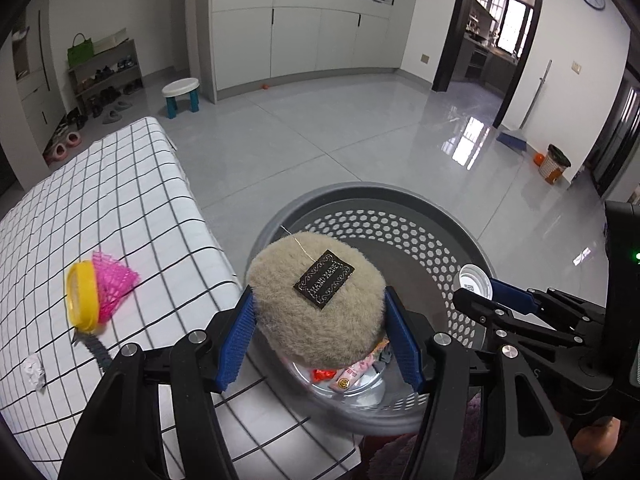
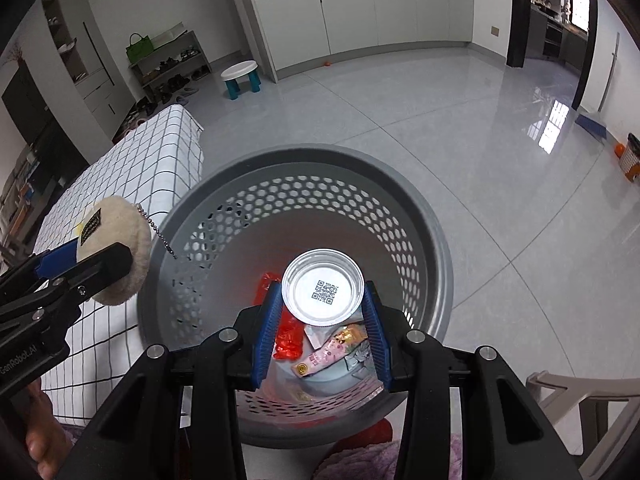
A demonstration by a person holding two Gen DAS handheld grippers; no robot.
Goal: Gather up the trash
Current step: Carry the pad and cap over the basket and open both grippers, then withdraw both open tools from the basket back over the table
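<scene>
Both grippers are hovering over the gray basket (image 2: 432, 240), at the drop step. The left gripper (image 1: 320, 336) is pinching a furry pompom (image 1: 316, 300); the right gripper (image 2: 320, 332) is pinching a clear lid (image 2: 322, 287). Next, in my judgement, the fingers should spread, releasing both into the basket.

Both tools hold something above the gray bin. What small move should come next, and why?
Probably open the right tool: its cup hangs well inside the bin rim, over wrappers. The left tool's puff sits nearer the rim, so it likely needs a small shift first.
</scene>
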